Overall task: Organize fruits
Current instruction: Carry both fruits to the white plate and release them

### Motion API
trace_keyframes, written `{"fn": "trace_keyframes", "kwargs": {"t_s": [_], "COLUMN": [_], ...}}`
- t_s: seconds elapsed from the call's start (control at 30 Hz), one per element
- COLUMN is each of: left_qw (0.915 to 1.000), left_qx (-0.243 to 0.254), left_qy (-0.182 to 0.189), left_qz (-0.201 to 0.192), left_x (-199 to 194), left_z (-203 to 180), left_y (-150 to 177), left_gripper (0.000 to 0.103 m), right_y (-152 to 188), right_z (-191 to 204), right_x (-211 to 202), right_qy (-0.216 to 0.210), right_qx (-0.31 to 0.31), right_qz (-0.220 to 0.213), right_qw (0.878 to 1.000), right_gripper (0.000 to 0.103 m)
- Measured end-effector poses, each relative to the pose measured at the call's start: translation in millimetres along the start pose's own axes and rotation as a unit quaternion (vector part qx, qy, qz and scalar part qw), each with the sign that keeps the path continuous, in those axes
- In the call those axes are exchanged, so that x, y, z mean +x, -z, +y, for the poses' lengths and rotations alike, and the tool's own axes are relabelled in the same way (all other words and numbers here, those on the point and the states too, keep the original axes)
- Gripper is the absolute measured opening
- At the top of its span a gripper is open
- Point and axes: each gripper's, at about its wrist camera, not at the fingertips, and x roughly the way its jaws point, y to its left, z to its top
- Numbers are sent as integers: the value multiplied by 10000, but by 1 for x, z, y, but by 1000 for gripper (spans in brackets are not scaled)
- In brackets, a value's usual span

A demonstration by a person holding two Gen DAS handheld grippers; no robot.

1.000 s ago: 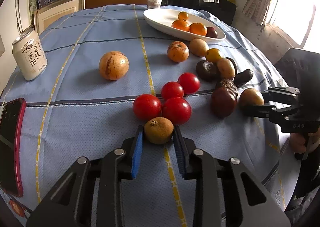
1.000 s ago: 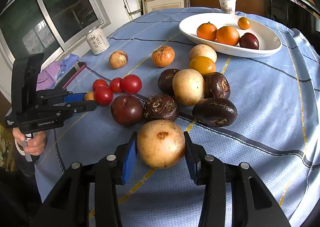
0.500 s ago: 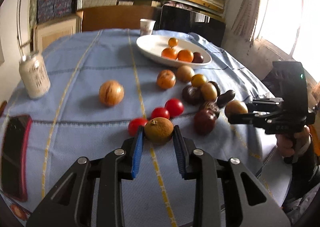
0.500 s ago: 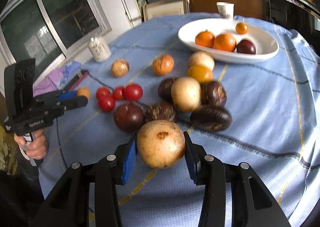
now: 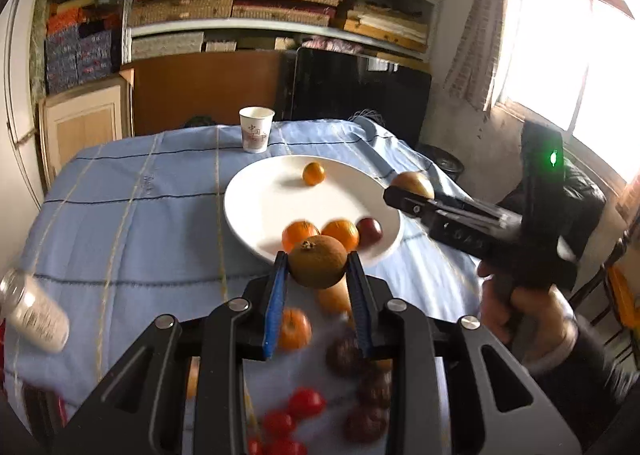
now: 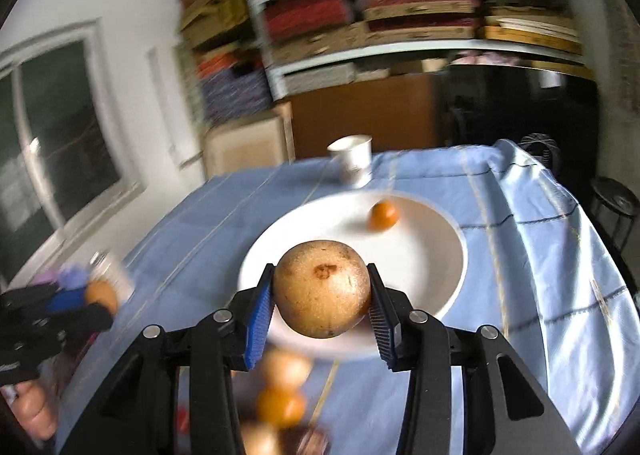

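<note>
Brown and rough-skinned, the small fruit (image 5: 317, 261) sits pinched between the blue pads of the left gripper (image 5: 318, 287), lifted off the tablecloth (image 5: 132, 223), with the white plate (image 5: 256, 211) just ahead of its fingertips. To place well, I judge each hand should lower until its fruit touches a bare patch of plate, clear of the oranges (image 5: 320, 233) resting there, then part the jaws gently so nothing rolls. The right gripper (image 6: 322, 309) is spread wider, clamped around a larger tan fruit (image 6: 321, 287) directly over the plate's near rim.
</note>
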Motion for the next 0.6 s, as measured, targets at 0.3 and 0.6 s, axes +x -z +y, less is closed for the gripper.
{"fn": "trace_keyframes", "kwargs": {"t_s": [0.3,0.6], "left_qw": [9948,9849], "left_qx": [-361,-431], "left_qy": [-408,-893], "left_qz": [859,1416], "left_x": [124,199], "left_z": [26,42], "left_y": [-63,-61], "left_gripper": [29,29], "right_y": [-8,-3], "right_z": [-47,-66], "right_x": [65,80], "right_qy": [27,-41], "right_qx": [792,1061], "right_qz": [454,704], "right_qw": [9958,9918], "right_gripper": [44,45]}}
